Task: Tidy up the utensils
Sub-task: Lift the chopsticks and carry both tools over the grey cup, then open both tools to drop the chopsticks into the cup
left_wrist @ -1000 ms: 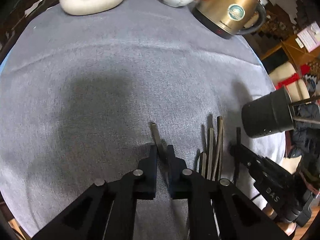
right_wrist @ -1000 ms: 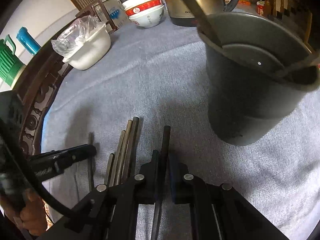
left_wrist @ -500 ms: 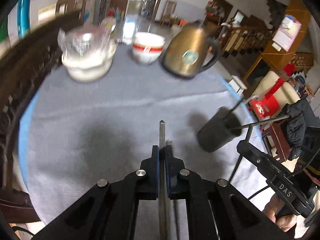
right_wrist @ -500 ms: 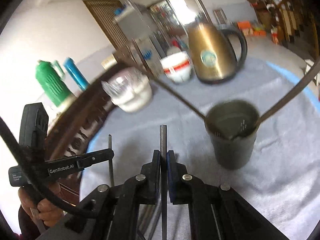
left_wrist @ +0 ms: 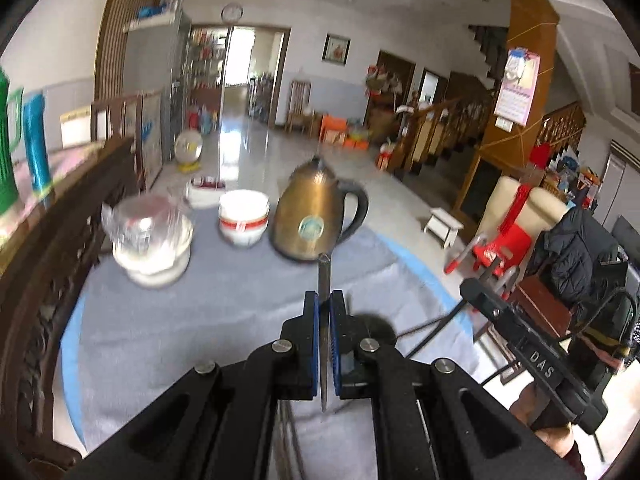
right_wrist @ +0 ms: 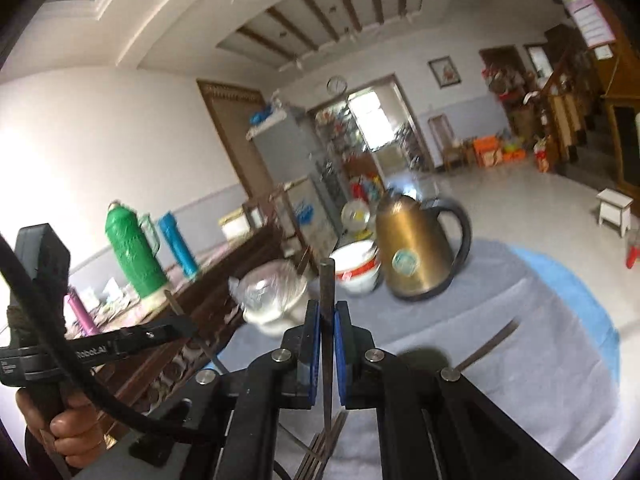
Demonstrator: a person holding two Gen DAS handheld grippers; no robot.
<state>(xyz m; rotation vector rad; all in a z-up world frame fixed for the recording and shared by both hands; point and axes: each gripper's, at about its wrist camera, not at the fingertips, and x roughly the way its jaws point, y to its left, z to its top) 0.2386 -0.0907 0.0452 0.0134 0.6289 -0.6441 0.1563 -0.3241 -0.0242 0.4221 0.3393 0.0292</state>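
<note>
Grey tablecloth [left_wrist: 168,320] lies bare up front — both jaws clenched, each gripping one thin utensil handle [left_wrist: 323,280].

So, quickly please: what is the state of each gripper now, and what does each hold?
Left gripper: closed on a thin dark metal utensil handle.
Right gripper: closed on a thin dark metal rod-shaped utensil.

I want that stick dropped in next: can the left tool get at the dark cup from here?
Probably yes. The left tool, shut on a thin stick, hangs just short of the dark cup; only bare grey cloth lies between, and the right tool stands off to one side.
</note>
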